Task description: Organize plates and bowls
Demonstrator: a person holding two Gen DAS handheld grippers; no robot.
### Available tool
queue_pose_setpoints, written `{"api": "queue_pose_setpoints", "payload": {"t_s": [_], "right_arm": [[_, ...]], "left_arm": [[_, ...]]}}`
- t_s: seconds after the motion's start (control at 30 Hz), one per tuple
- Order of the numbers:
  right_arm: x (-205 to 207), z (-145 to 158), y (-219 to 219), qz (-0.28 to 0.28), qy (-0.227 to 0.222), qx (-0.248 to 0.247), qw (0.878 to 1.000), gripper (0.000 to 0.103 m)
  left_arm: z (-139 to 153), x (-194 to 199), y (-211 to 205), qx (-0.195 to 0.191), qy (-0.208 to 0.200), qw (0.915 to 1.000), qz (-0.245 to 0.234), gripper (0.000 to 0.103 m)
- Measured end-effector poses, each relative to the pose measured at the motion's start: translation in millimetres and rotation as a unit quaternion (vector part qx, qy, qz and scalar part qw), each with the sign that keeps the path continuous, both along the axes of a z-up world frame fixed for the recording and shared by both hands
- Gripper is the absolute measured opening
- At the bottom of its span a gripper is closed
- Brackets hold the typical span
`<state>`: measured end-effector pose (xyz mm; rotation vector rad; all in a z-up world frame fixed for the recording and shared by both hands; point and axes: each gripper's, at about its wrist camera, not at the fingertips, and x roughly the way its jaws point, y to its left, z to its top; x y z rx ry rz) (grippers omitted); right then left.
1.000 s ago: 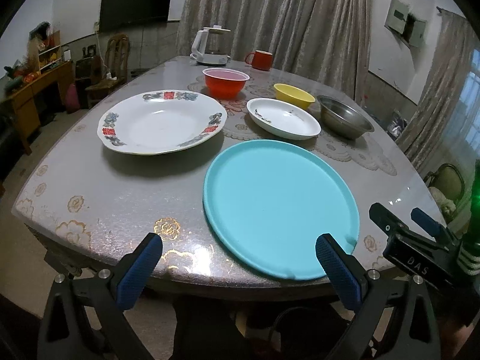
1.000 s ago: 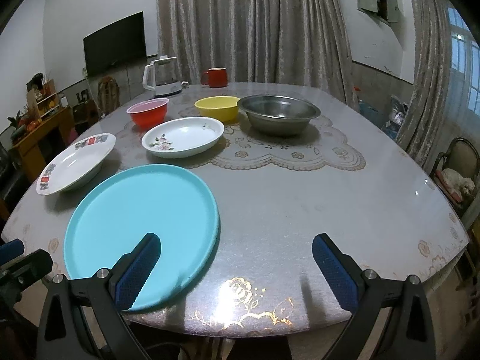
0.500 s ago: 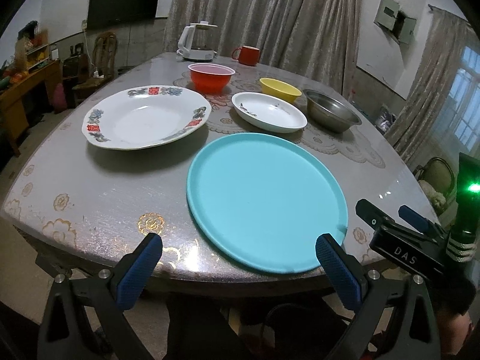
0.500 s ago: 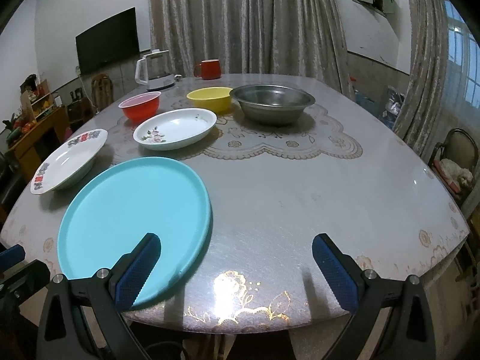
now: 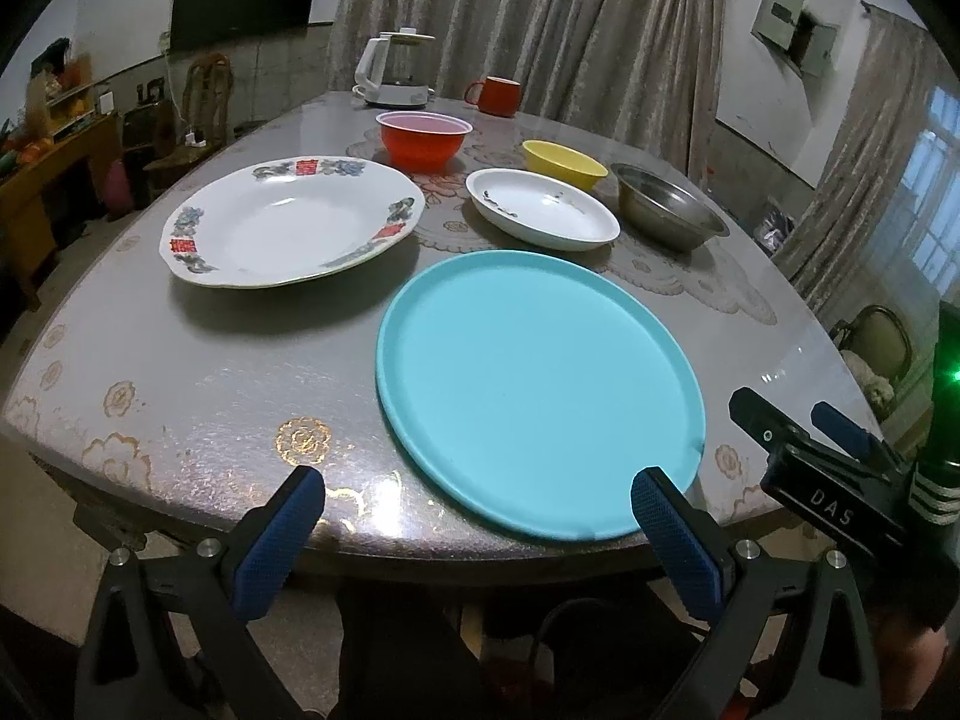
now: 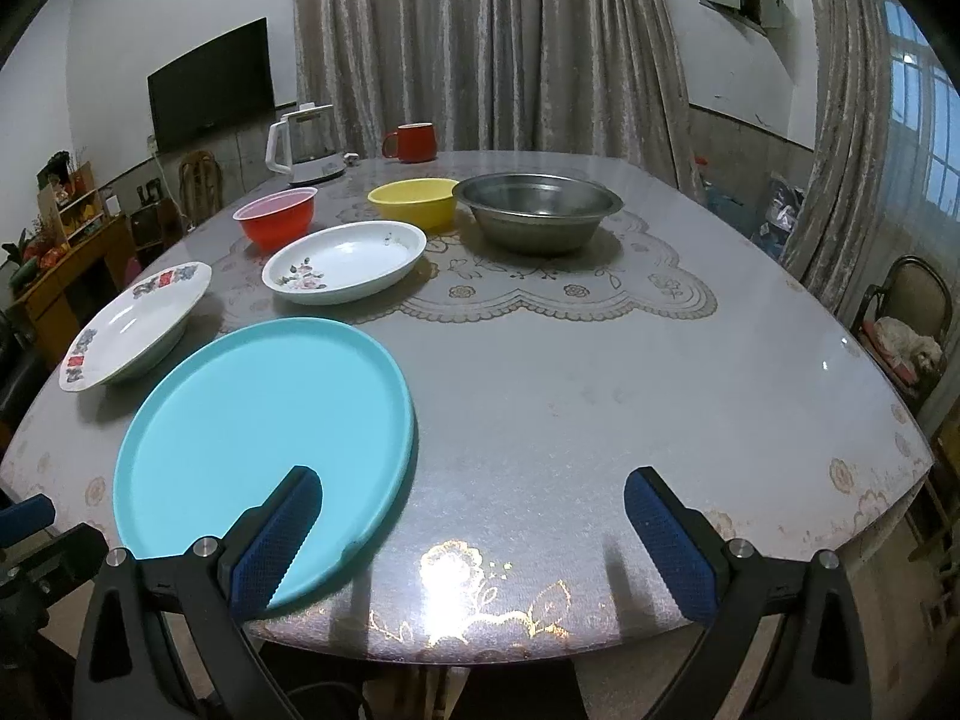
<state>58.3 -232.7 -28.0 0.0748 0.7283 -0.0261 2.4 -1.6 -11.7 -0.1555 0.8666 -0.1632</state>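
A big turquoise plate (image 5: 534,384) (image 6: 264,420) lies near the table's front edge. Behind it to the left sits a white plate with a flowered rim (image 5: 288,222) (image 6: 132,324). Farther back are a white oval dish (image 5: 540,210) (image 6: 345,261), a red bowl (image 5: 425,141) (image 6: 277,225), a yellow bowl (image 5: 564,163) (image 6: 414,201) and a steel bowl (image 5: 669,207) (image 6: 537,210). My left gripper (image 5: 477,531) is open at the table's front edge, nothing between its fingers. My right gripper (image 6: 474,540) is open too, beside the turquoise plate's right rim; it also appears at the left wrist view's right edge.
A white kettle (image 5: 396,75) (image 6: 303,144) and a red mug (image 5: 495,96) (image 6: 414,141) stand at the table's far side. A lace mat (image 6: 540,288) lies under the bowls. A chair with a small dog (image 6: 909,342) is at the right. Bare tabletop (image 6: 630,390) spreads right of the turquoise plate.
Both cameras have shifted slightly, so the dishes sit a little differently in view. No dish has moved and both grippers stay open.
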Motion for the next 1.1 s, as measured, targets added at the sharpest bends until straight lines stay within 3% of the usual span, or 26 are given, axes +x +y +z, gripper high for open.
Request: {"api": "queue_pose_setpoints", "payload": {"t_s": [1.1], "right_arm": [[3.7,-0.4,0.6,-0.014,0.004,-0.011,1.000,0.103]], "left_arm": [[-3.9,6.4,-5.9,0.013,0.005,0.9994,-0.031,0.103]]}}
